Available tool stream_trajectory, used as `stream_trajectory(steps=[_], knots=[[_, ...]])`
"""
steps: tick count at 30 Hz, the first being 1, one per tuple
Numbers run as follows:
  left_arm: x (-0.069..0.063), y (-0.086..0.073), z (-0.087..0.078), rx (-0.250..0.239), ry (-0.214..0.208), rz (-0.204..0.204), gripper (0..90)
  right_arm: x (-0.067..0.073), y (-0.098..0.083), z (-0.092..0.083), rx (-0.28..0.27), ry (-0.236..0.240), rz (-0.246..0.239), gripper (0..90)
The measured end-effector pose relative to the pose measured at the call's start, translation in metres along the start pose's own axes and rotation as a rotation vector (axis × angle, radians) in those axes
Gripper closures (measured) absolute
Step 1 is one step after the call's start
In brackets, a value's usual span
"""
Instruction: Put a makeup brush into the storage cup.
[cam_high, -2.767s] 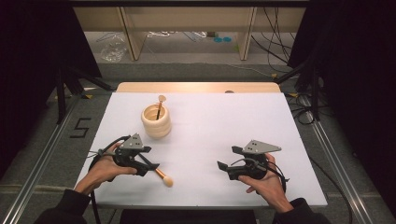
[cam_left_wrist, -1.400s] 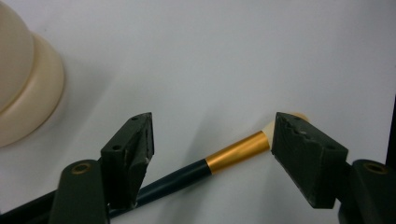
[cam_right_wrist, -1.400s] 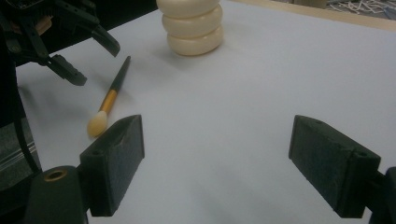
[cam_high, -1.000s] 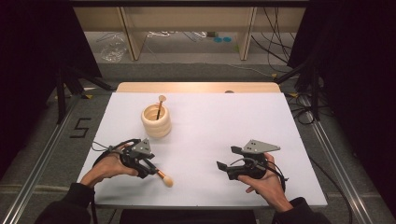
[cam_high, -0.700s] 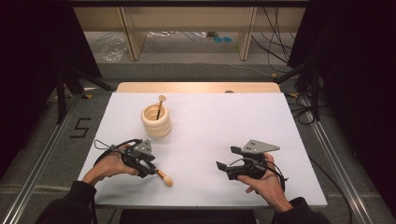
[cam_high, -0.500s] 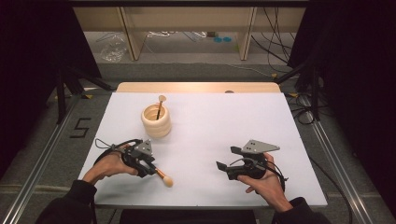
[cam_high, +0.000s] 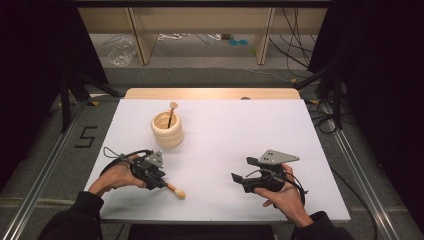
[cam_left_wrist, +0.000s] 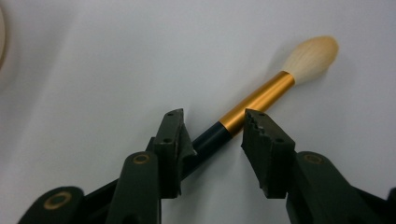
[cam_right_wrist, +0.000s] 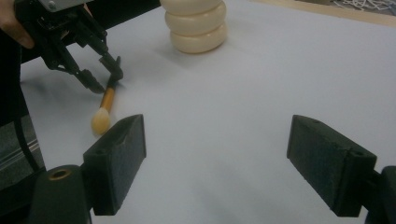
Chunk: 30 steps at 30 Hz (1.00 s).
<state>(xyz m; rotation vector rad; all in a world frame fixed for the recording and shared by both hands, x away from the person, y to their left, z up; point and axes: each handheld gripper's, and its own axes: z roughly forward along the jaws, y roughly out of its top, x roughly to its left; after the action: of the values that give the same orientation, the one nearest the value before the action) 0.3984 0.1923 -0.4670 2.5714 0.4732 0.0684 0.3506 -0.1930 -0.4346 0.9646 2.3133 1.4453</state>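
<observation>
Writing: a black figure "5" (cam_high: 86, 136) marked on the floor left of the bench; no brand or label legible on any item.

Bench (cam_high: 260, 130): white top, wooden strip along the far edge.

Make-up brush (cam_left_wrist: 261, 95): dark handle, gold ferrule, pale bristle head. Lies flat on the bench near the front left edge, bristles pointing toward the person's right.

Left tool (cam_left_wrist: 212, 135): set over the brush handle just behind the ferrule. Jaws have just been closing with the handle between them; in the left gripper view one jaw meets the handle and a gap stands beside the other, so no grip yet.

Right tool (cam_right_wrist: 215, 154): jaws wide apart, nothing between them, resting at the front right of the bench, well apart from the brush.

Ribbed holder (cam_high: 167, 129): cream, round, upright at centre-left, a second brush (cam_high: 171, 112) standing in it.

View differences: the high view gives the floor figure and the standing brush; the left gripper view gives the ferrule and jaw gap; the right gripper view shows the left tool side-on over the lying brush.
</observation>
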Motion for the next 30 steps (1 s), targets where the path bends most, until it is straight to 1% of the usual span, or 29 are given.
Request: stream_trajectory(steps=[1,2,3,4,5,7,12,14,15,16,17,18,19,20,22,23,24,25,26,27,28,29,30], knots=[[0.0006,0.0002,-0.0005,0.007,0.000,0.010,60.5,0.0001,0.0000,0.0000,0.001,0.001,0.001,20.7],[0.0007,-0.0002,-0.0010,0.015,-0.005,0.007,61.0,0.0002,0.0000,0.0000,0.000,0.000,0.000,20.8],[0.0017,-0.0004,-0.0019,0.027,-0.006,0.016,61.7,0.0003,0.0002,-0.0003,0.003,0.003,0.004,20.8],[0.0012,-0.0009,-0.0021,0.030,-0.010,0.002,62.1,0.0002,0.0000,0.0000,0.002,0.001,0.001,20.8],[0.0021,-0.0009,-0.0024,0.035,-0.011,0.012,62.2,0.0001,0.0000,0.0001,0.002,0.000,0.000,20.8],[0.0031,-0.0006,-0.0042,0.066,-0.006,0.027,62.9,0.0001,0.0000,0.0000,0.003,0.000,0.001,20.9],[0.0034,-0.0004,-0.0047,0.086,-0.009,0.028,63.7,0.0002,0.0000,0.0001,0.002,0.002,0.002,20.9],[0.0036,-0.0013,-0.0043,0.099,-0.020,0.017,64.8,0.0001,0.0000,0.0001,0.002,0.002,0.001,20.9],[0.0044,-0.0014,-0.0048,0.107,-0.020,0.024,65.1,0.0001,-0.0001,0.0001,0.002,0.002,0.001,20.9],[0.0065,-0.0009,-0.0060,0.133,-0.021,0.051,65.3,0.0001,-0.0001,0.0000,0.002,0.003,0.001,20.9],[0.0057,-0.0012,-0.0052,0.134,-0.017,0.041,65.7,0.0001,0.0000,-0.0001,0.002,0.003,0.002,20.9],[0.0059,-0.0016,-0.0047,0.139,-0.018,0.045,66.7,0.0000,0.0000,0.0000,0.001,0.002,0.000,20.9],[0.0064,-0.0015,-0.0044,0.156,-0.015,0.056,67.5,0.0001,0.0000,0.0000,0.003,0.002,0.002,20.9],[0.0055,-0.0017,-0.0035,0.157,-0.016,0.044,68.1,0.0000,-0.0001,0.0001,0.003,0.001,0.001,20.9],[0.0055,-0.0018,-0.0018,0.152,-0.018,0.037,68.6,0.0001,0.0000,0.0001,0.002,0.003,0.001,20.9],[0.0063,-0.0014,-0.0025,0.158,-0.019,0.048,69.2,0.0002,0.0000,0.0000,0.002,0.002,0.001,20.9],[0.0056,-0.0014,-0.0018,0.153,-0.017,0.040,69.6,0.0001,-0.0001,0.0000,0.003,0.002,0.001,20.9],[0.0057,-0.0007,-0.0022,0.161,-0.013,0.050,69.8,-0.0001,-0.0001,0.0001,0.003,0.001,0.001,20.9],[0.0054,0.0000,-0.0019,0.164,-0.010,0.051,70.0,0.0000,-0.0001,0.0000,0.003,0.003,0.002,20.9],[0.0061,0.0008,-0.0025,0.181,-0.010,0.067,70.2,0.0000,-0.0001,0.0000,0.003,0.003,0.001,20.9],[0.0047,0.0015,-0.0017,0.174,-0.010,0.055,70.3,0.0000,-0.0001,0.0001,0.003,0.003,0.000,20.9],[0.0049,0.0025,-0.0012,0.180,-0.012,0.063,70.4,0.0001,-0.0001,0.0002,0.003,0.003,0.000,20.9],[0.0054,0.0039,-0.0019,0.199,-0.013,0.081,70.5,0.0002,-0.0001,0.0002,0.003,0.003,0.001,20.9]])
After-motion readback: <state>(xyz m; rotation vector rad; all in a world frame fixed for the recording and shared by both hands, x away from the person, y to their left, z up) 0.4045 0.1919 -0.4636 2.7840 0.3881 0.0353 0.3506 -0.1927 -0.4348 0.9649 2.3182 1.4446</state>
